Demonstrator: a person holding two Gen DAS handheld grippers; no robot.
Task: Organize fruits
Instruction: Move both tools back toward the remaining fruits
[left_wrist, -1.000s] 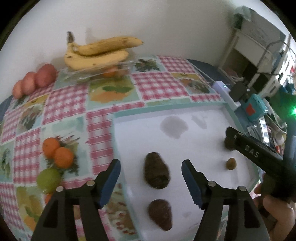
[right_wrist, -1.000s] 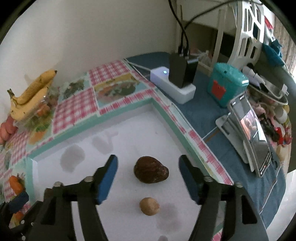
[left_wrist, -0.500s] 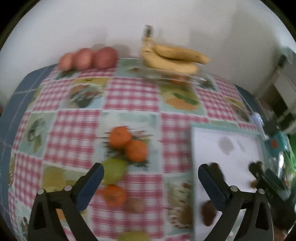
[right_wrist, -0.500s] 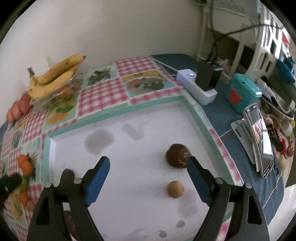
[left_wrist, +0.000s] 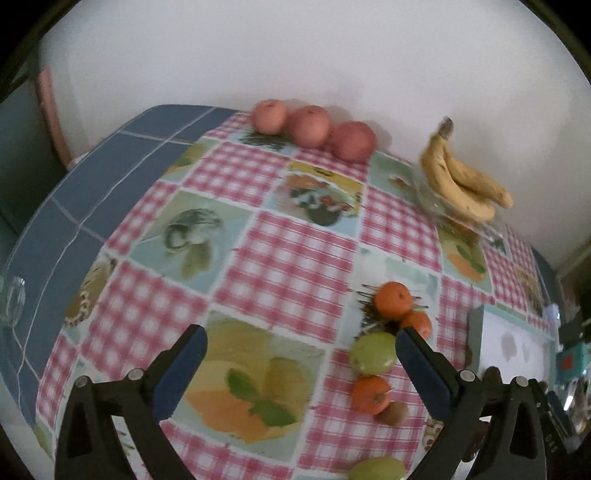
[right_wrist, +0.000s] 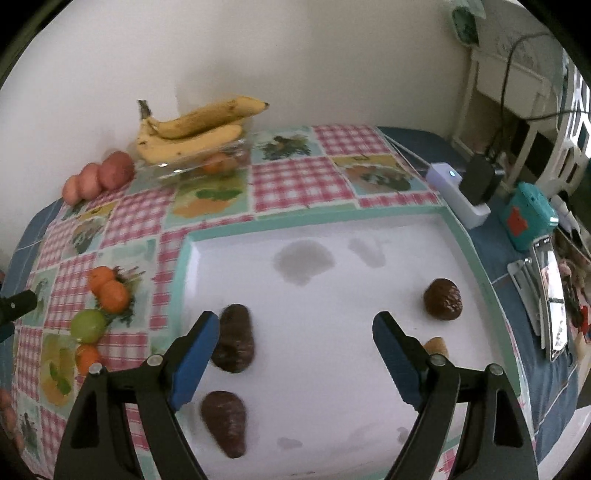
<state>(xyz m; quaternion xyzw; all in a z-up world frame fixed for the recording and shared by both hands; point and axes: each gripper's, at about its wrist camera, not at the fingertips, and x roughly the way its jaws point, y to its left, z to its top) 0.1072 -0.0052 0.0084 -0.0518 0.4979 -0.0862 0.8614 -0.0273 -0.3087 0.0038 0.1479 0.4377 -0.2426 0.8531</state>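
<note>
Checked pink-and-white tablecloth with printed fruit panels, spread over a blue grid-lined cover, against a plain pale wall.

Left wrist view only: blue cover wide at left of frame, with a clear glass rim at the far left edge. Three red apples in a touching row at upper centre, by the wall. Bananas on a clear dish at upper right. Right of centre, a loose cluster: two oranges touching, a green fruit just below, another orange below that, a small brown fruit touching it, a second green fruit at the bottom edge. Left gripper spread fully wide over a printed lemon panel, nothing between the pads. Only a sliver of white tray at the right edge.

Right wrist view only: full tray, white with a teal rim, stained grey near its upper middle. On it, two dark elongated fruits at lower left, one above the other, apart; a rounder dark fruit at right; a small tan fruit below that, partly hidden behind a finger. Right gripper well apart, over bare tray, holding nothing. Upper right: white power strip with black adapter, teal box, phone on a stand, cluttered shelving behind.
</note>
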